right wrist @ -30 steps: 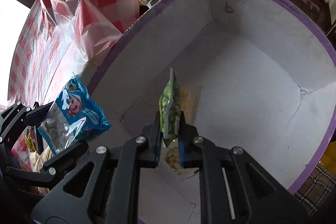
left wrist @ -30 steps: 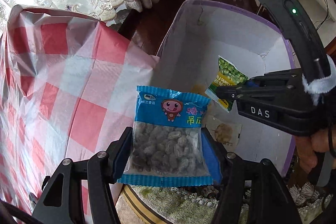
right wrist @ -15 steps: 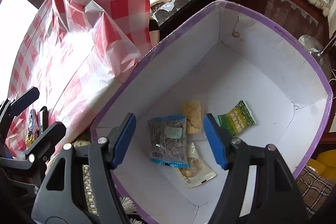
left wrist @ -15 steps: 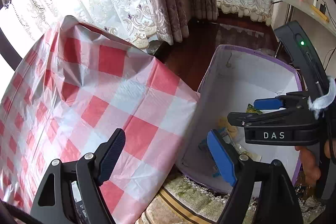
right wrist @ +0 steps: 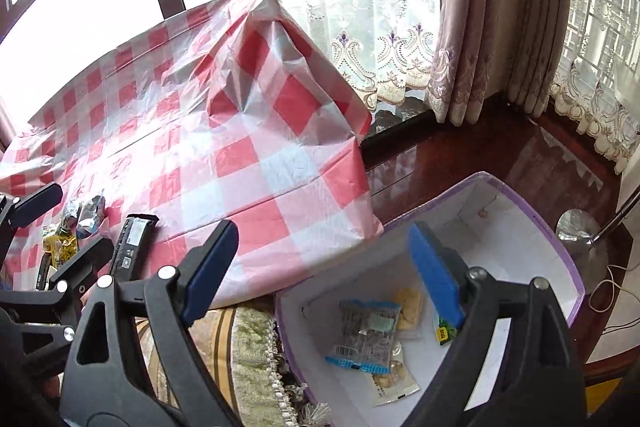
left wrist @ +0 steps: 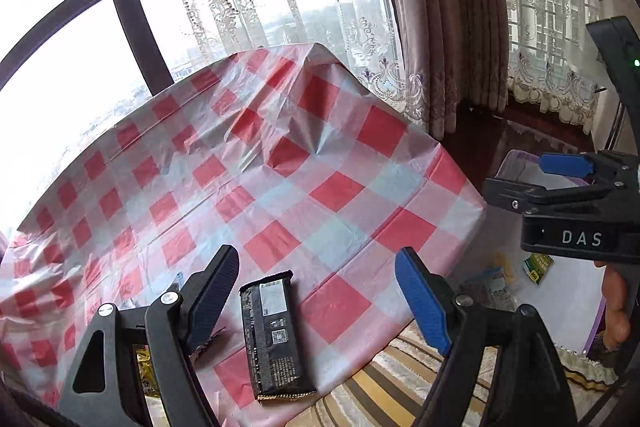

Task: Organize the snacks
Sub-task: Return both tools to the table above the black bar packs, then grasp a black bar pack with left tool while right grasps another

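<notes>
Two hand-held grippers hover above a surface covered with a red-and-white checked plastic cloth, beside a window with lace curtains. The left hand-held gripper is spread wide and holds nothing; a long black snack bar lies on the cloth between its fingers, near the surface's edge. The right hand-held gripper is opening, with nothing between its jaws. Below it, a white box with a purple rim stands on the floor against the surface. Inside lie a blue-edged clear snack packet, a yellow snack, a green packet and a white packet. More small snack packets lie on the cloth at far left.
</notes>
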